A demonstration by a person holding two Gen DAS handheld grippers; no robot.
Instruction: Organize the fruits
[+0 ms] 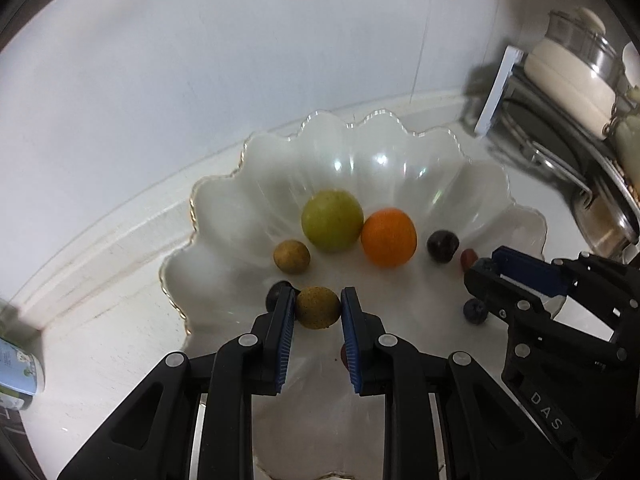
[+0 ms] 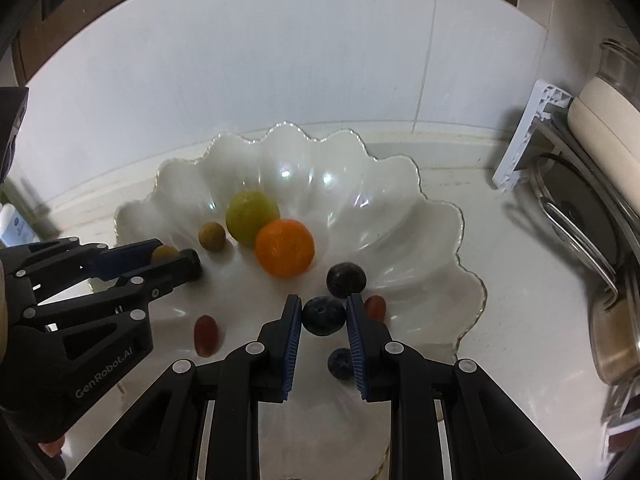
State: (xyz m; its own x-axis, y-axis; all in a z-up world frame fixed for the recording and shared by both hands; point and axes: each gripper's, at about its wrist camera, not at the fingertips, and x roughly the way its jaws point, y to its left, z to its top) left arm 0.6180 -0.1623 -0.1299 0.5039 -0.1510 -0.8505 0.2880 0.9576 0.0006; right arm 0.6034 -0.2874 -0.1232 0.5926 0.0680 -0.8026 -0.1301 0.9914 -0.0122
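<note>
Two claws we list over the scalloped white bowl (image 1: 224, 208) on the tabletop (image 2: 520, 280): left claw (image 1: 318, 308) clamped on a brown speckled fruit (image 1: 317, 307), right claw (image 2: 323, 316) clamped on a blueberry (image 2: 323, 315). Centre frame in the bowl: green fruit (image 1: 332, 220), orange (image 1: 389, 237), dark plum (image 2: 346, 280).

My left gripper (image 1: 318, 306) tilts steeply down, its blue pads clamped on a small speckled brown fruit (image 1: 317, 307). My right gripper (image 2: 323, 316) tilts down likewise, pinching a blueberry (image 2: 323, 315). In the left wrist view the right one enters from three o'clock
</note>
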